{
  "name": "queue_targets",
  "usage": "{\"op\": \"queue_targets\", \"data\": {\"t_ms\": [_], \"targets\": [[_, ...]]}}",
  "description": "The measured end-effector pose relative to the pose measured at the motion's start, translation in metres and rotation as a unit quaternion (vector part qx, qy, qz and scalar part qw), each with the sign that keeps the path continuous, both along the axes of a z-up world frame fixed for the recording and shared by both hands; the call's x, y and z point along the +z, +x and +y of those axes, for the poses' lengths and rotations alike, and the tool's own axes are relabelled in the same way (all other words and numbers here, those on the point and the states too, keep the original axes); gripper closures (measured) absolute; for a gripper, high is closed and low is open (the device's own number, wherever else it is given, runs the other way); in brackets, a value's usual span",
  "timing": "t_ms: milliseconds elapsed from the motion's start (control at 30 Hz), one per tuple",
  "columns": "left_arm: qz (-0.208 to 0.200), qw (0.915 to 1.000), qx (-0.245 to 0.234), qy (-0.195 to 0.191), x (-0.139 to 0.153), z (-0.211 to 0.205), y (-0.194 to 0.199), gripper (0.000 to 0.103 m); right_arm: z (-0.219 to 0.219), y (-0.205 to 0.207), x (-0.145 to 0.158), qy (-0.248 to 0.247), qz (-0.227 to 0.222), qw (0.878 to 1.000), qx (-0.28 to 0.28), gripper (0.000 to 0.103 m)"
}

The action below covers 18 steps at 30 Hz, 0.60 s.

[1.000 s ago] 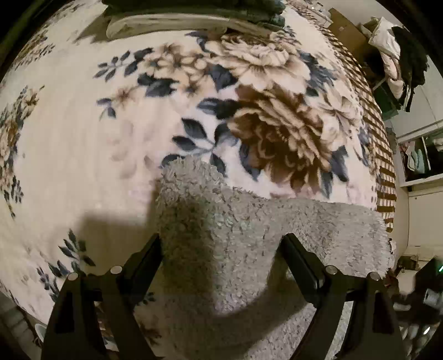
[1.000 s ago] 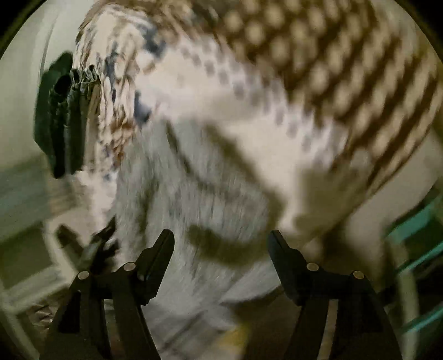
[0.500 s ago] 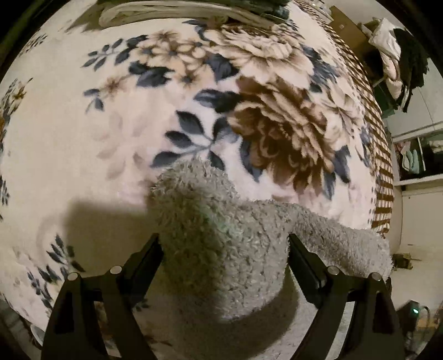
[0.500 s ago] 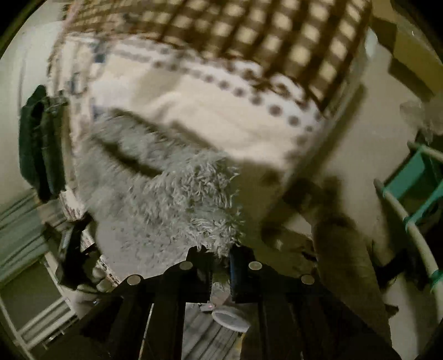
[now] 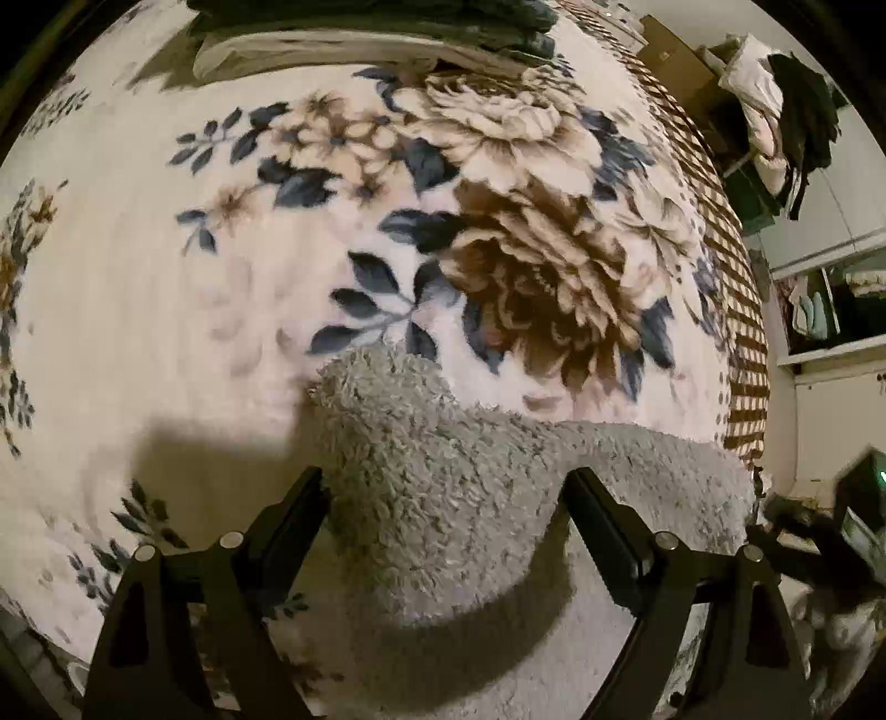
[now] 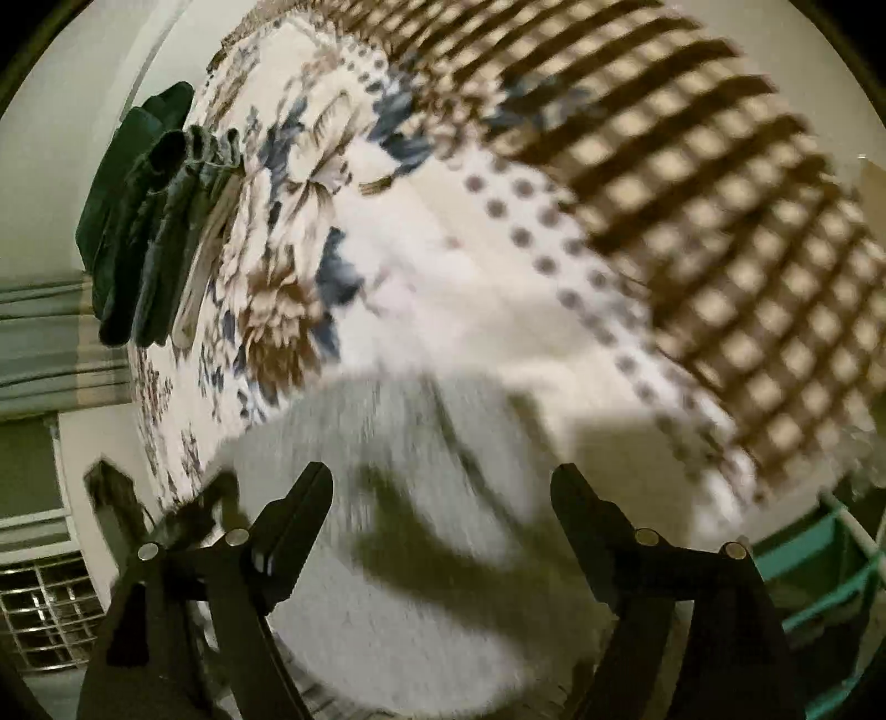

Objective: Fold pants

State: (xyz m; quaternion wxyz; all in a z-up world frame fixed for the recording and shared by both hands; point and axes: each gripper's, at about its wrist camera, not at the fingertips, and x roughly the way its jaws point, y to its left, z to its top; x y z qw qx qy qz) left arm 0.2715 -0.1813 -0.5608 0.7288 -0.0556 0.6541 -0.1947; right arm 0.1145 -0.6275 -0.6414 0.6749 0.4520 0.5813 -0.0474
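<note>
pants (image 5: 443, 487) lie on the blanket (image 5: 166, 310), at its near edge | left gripper (image 5: 443, 493) over the pants, a raised fold between its spread fingers | right gripper (image 6: 443, 493) above the pants, apart | folded clothes (image 5: 376, 22) stacked at the blanket's far edge

A shaggy grey fleece pair of pants (image 5: 443, 498), thick with short curly tufts and wholly matt, lies on a soft plush cream blanket printed with brown and blue flowers (image 5: 166, 288), whose nap looks velvety and smooth; the right wrist view shows the same fleece (image 6: 421, 554), blurred. The blanket's brown-and-cream checked border (image 6: 720, 221) looks to be the same plush cloth, and folded dark green cloth garments (image 6: 138, 232) with a duller, flatter weave lie at its far edge. The fingers (image 5: 299, 515) of both grippers are matt black plastic with small shiny metal pins (image 5: 231, 538), and a teal frame (image 6: 819, 576) has a smooth, painted look.
</note>
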Motion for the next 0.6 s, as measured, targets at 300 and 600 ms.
{"op": "queue_targets", "data": {"t_ms": [300, 600], "targets": [[0.020, 0.9992, 0.023, -0.025, -0.014, 0.007, 0.002, 0.015, -0.009, 0.022, -0.043, -0.032, 0.051, 0.998, -0.002, 0.043], [0.033, 0.9969, 0.055, -0.046, -0.021, 0.018, 0.004, 0.015, 0.014, -0.098, -0.029, 0.046, 0.103, 0.993, -0.025, 0.029]]}}
